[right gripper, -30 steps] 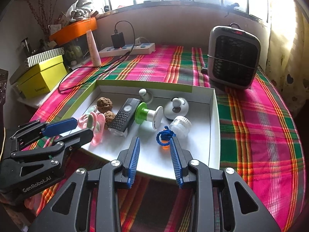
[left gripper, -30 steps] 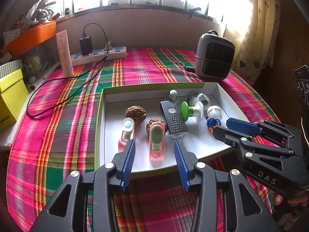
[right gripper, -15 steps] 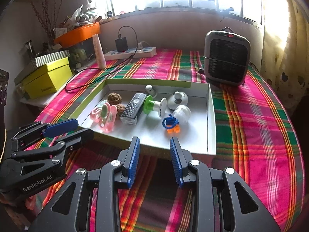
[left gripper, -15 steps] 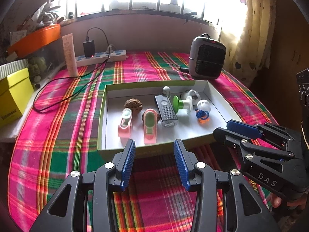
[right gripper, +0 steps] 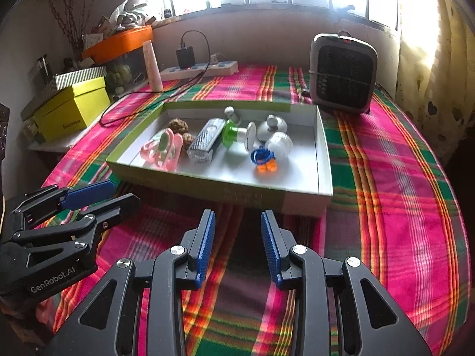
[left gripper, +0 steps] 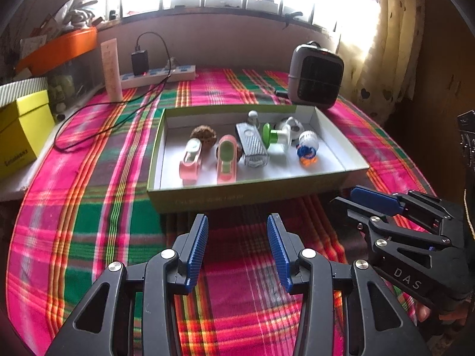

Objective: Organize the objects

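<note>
A shallow green-edged box (left gripper: 255,198) (right gripper: 219,188) with a white floor sits on the plaid cloth. In it lie two pink clips (left gripper: 191,163) (left gripper: 227,160), two brown walnuts (left gripper: 203,133), a grey grater (left gripper: 252,146) (right gripper: 206,141), a green-and-white knob (left gripper: 274,138) (right gripper: 237,133), white round pieces (right gripper: 271,124) and a blue-and-orange trinket (left gripper: 307,152) (right gripper: 264,161). My left gripper (left gripper: 237,243) is open and empty, short of the box's near wall. My right gripper (right gripper: 237,237) is open and empty too, beside it; it also shows in the left wrist view (left gripper: 356,201).
A grey heater (left gripper: 316,75) (right gripper: 343,71) stands behind the box at the right. A power strip with a charger and cable (left gripper: 157,72), a pale tube (left gripper: 111,69), a yellow box (left gripper: 20,136) and an orange bin (right gripper: 118,43) line the back and left.
Both grippers have drawn back from over the box toward the near side of the table. The box and its contents now look smaller and farther. Both stay open and empty.
</note>
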Demonstrator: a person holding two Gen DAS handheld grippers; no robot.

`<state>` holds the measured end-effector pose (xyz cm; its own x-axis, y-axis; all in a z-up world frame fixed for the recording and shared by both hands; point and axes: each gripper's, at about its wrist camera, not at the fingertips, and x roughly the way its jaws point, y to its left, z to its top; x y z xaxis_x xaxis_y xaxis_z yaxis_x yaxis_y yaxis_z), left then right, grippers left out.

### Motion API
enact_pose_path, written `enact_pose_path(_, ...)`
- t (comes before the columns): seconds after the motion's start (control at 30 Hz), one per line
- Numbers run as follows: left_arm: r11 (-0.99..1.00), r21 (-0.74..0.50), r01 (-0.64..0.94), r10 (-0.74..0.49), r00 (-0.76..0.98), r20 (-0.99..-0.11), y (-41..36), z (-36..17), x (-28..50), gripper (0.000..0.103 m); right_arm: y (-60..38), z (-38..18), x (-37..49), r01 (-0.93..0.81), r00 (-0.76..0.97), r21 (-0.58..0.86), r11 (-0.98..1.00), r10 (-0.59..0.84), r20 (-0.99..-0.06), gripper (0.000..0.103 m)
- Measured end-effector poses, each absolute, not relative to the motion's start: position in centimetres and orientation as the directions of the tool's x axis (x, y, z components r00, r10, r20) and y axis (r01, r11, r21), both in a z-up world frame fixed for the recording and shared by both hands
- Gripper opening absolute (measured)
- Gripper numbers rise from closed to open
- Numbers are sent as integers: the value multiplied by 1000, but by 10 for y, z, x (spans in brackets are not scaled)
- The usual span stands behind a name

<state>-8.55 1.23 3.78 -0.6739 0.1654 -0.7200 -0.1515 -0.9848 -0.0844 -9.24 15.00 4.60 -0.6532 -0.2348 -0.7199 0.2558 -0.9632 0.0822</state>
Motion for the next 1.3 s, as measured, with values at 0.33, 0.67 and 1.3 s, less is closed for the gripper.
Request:
enact_pose_path(0.33,-989,-86,-120,144,-657,-740,9,27,-77,40,151,36,-83,234,-632,58,-971,-197,-750,42)
enact_pose_path(0.67,-990,-87,-115,141,-632,-762,9,16,-77,40,158,31,-82,172,-621,46,-984,-145,-770,44)
enact_pose_path(1.3,-991,-80,-104,128,-636,-761,10,15,-77,44,158,28,-84,134,-617,-4,-991,-80,-783,63)
